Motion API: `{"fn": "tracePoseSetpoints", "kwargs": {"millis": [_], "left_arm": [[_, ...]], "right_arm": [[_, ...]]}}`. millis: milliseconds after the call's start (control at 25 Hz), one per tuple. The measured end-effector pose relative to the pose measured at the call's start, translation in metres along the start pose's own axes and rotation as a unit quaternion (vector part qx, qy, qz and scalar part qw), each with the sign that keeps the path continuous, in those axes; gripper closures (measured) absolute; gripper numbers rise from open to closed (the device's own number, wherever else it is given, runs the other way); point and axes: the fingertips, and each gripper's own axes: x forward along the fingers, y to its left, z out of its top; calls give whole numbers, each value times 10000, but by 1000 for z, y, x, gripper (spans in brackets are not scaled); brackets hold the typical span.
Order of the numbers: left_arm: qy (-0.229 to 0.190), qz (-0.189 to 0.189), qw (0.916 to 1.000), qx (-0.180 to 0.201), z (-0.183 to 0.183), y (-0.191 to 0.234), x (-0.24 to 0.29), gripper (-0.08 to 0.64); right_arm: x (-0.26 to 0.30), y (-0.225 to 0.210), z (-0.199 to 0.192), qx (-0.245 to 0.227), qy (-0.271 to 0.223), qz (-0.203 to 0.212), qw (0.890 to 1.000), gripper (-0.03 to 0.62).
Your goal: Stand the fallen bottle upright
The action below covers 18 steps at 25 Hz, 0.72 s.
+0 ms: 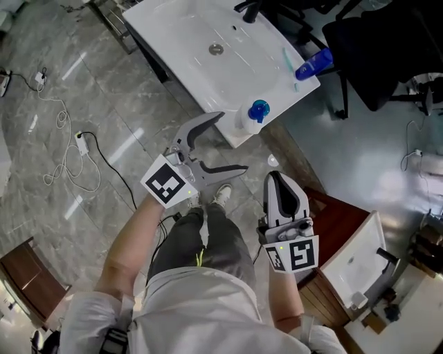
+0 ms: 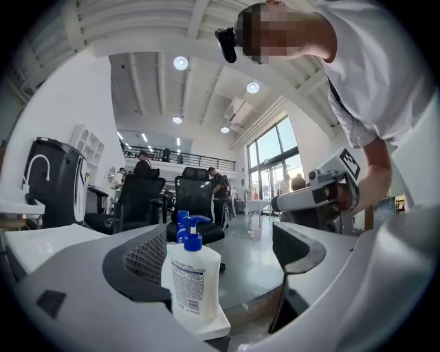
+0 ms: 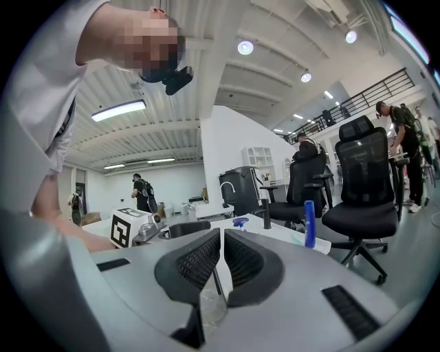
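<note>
Standing upright at the corner of the worktop (image 1: 166, 28), the bottle (image 1: 253, 116) sits just ahead of the left hand-held gripper (image 1: 235, 140), whose jaws are spread wide and hold nothing. Back that gripper straight away without brushing the bottle. The right hand-held gripper (image 1: 278, 178) is closed and empty.

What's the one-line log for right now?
left gripper: open, nothing held | right gripper: shut, empty | pump bottle: upright on sink counter corner

A white washbasin (image 1: 173, 34) with a round drain (image 1: 217, 49); on its rim lies a pale green stick, perhaps a toothbrush (image 1: 287, 61). A black office chair (image 1: 387, 48) stands beside it. White cables (image 1: 66, 148) trail across the grey marbled floor (image 1: 41, 90).
</note>
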Motion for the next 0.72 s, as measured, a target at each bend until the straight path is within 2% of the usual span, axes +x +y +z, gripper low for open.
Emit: {"fn": "tracePoseSetpoints", "kwargs": {"millis": [240,480,720], "left_arm": [[63,307,9994,178,29,-12,-9,41],[-95,589,9982,-9,51,-20,-17,43],[-95,815,9966,84,62,-26,-21,49]], "right_arm": [[-19,1,34,-123,-129,-49,9998,548],[-40,-10,51,-213,-160,-235,9994,549],[-51,-11,63,-325,-219,-245,9989,549]]}}
